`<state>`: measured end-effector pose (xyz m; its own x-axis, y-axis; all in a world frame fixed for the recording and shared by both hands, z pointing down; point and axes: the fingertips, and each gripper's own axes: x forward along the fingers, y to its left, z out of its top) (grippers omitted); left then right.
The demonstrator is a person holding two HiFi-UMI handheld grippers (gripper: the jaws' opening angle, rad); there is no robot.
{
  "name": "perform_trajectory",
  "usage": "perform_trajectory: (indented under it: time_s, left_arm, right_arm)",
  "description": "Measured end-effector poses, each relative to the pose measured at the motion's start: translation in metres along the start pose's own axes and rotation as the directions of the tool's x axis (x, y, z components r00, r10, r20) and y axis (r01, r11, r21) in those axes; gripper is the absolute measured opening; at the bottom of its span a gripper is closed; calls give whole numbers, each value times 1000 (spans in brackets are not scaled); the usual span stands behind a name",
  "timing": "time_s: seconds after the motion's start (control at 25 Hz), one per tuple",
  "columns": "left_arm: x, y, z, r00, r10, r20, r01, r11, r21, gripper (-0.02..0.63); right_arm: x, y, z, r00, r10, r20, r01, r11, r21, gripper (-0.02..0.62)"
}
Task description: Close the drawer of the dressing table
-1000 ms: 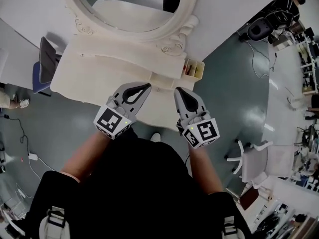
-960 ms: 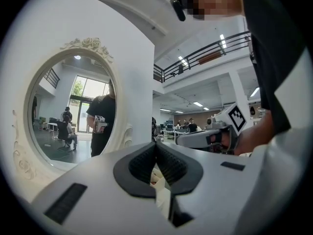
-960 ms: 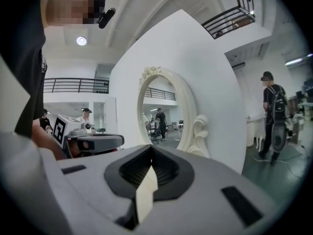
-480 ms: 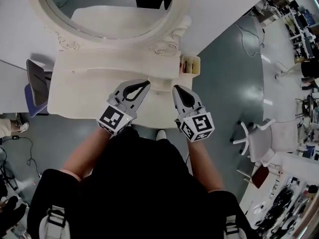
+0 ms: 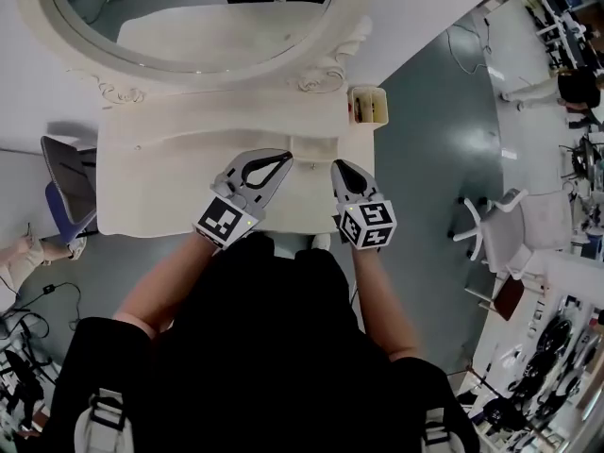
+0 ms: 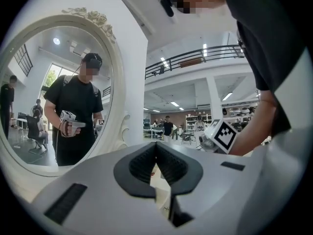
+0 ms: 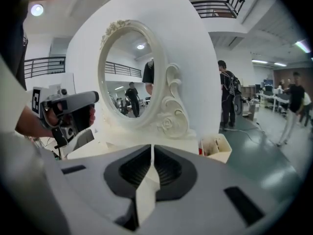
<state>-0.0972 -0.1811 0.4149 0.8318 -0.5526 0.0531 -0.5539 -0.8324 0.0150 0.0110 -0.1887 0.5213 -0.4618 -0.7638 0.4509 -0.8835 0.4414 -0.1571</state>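
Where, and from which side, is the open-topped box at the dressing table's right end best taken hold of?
Likely one thin side wall at its rim, pinched from above: the open-topped box stands upright at the right end of the dressing table, top open and walls exposed. The right gripper is nearer but shut, so it must open first.

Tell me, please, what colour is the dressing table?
The dressing table is cream white. The head view shows it best.

no words, numbers, brands or signs can be read in any view.
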Motion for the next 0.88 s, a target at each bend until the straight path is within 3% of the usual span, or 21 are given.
perform_trajectory:
  time_s: [0.2,0.56,0.88]
  left_arm:
    - [5,3,-15,999,-53,5,53,999,-7,-5]
    - [18,12,-44,997,-82,-8,82,996,20,-6]
    - [25,22,-61,997,-76,-16,76,997,-24,-6]
  right_arm:
    - [19,-10,-42,993,-72,-88,77,995,58,15]
    - [48,-17,-102,962,-93,-258,127,985,117,54]
    - [75,-19,-144,922,-93,-375,165,972,165,123]
